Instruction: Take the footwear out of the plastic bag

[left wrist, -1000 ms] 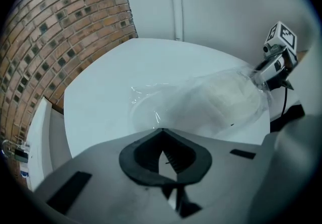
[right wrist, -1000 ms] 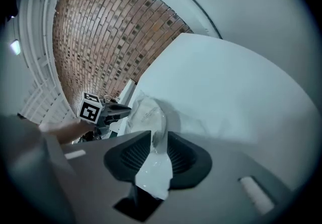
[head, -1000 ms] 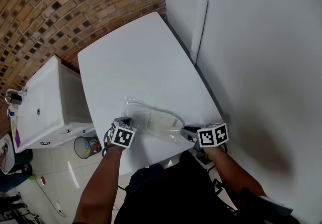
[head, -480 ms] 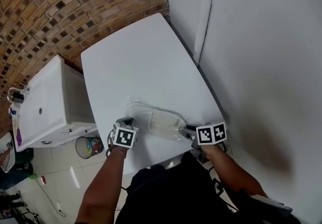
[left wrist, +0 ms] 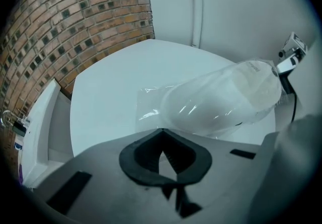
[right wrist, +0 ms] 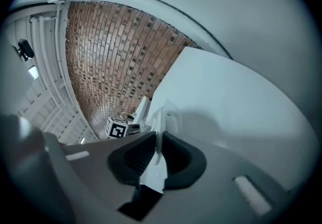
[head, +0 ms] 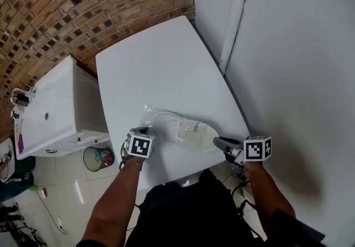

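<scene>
A clear plastic bag point(head: 162, 120) lies near the front of the white table point(head: 161, 68), and a white slipper point(head: 193, 132) shows at its right end. My left gripper point(head: 147, 130) sits at the bag's left end, shut on the film's edge. In the left gripper view the bag point(left wrist: 151, 104) and slipper point(left wrist: 216, 102) lie just beyond the shut left gripper point(left wrist: 161, 132). My right gripper point(head: 218, 141) is at the slipper's right end. Its jaws are closing, and in the right gripper view point(right wrist: 157, 140) the pads press on a thin white edge of the slipper point(right wrist: 160, 117).
A white cabinet point(head: 47, 112) stands left of the table, with a small bin point(head: 100, 158) on the floor beside it. A brick wall point(head: 66, 7) runs behind and a white wall point(head: 288, 46) close on the right. The table's front edge is right under both grippers.
My right gripper has drawn back to the right and closed on the slipper's edge. The slipper has come a little toward the right out of the bag. The left gripper stays shut at the bag's end.
</scene>
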Tool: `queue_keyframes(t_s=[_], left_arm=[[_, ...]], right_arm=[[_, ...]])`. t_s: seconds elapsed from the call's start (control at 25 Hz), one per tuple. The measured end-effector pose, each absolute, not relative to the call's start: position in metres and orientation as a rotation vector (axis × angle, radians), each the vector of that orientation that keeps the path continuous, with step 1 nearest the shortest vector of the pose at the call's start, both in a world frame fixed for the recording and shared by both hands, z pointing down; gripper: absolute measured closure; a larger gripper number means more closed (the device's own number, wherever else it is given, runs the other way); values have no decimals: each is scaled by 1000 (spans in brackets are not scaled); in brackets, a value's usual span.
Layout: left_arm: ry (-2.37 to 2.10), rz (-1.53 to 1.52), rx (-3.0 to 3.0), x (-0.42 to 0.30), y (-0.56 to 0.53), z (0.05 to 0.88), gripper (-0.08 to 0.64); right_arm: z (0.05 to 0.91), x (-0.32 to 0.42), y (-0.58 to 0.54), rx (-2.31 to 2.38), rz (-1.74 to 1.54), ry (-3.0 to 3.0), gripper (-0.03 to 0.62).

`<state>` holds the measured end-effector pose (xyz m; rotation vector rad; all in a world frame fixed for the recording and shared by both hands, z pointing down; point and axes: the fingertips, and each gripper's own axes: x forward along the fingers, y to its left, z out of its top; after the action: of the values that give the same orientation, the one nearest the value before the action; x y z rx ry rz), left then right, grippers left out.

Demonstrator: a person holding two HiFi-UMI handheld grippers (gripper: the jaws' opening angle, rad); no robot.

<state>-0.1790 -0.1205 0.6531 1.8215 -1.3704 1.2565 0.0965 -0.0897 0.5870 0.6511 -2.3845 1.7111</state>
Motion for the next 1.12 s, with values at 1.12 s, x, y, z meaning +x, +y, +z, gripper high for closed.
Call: queue_keyframes(t_s=[1.12], left_arm=[[-958,1319,2304,-101,-109,633,420]], right_arm=[[587,88,-91,537,1688,-2377,555]])
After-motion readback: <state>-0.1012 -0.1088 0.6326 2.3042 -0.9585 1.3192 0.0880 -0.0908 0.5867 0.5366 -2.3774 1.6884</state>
